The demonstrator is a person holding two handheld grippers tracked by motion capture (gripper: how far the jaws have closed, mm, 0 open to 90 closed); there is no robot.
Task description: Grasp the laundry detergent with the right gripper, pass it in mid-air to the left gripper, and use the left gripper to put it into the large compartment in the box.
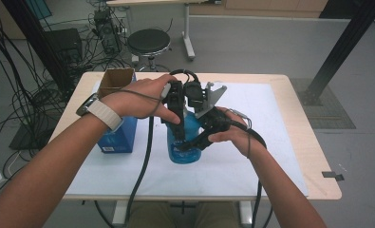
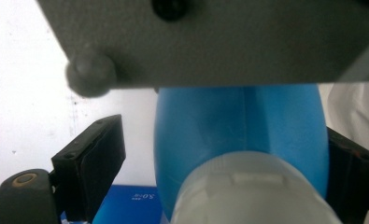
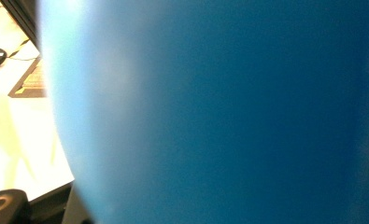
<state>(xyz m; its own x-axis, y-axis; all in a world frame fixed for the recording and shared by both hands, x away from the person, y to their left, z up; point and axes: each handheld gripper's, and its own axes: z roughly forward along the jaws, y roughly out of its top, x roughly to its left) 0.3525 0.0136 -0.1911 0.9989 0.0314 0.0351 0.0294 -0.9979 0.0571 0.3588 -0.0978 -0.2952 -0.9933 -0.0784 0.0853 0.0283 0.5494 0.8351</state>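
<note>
Blue bottle (image 1: 185,142): upright at centre of the high view, on the white mat (image 1: 251,156); pale cap (image 2: 247,191) at lower centre of the left gripper view, blue body above it.
Left gripper (image 1: 175,118): above the bottle, at the cap; jaws spread to either side of the bottle's upper part, left jaw clearly apart from it, right jaw at frame's right edge, contact there impossible to tell.
Right gripper (image 1: 194,142): centre of the high view, right of the bottle, clamped on the bottle's body; blue wall (image 3: 219,112) pressed up against its camera.
Blue carton (image 1: 118,128): left of centre, open-topped, just beside the bottle.
Table (image 1: 313,142): light wood, under the mat.
</note>
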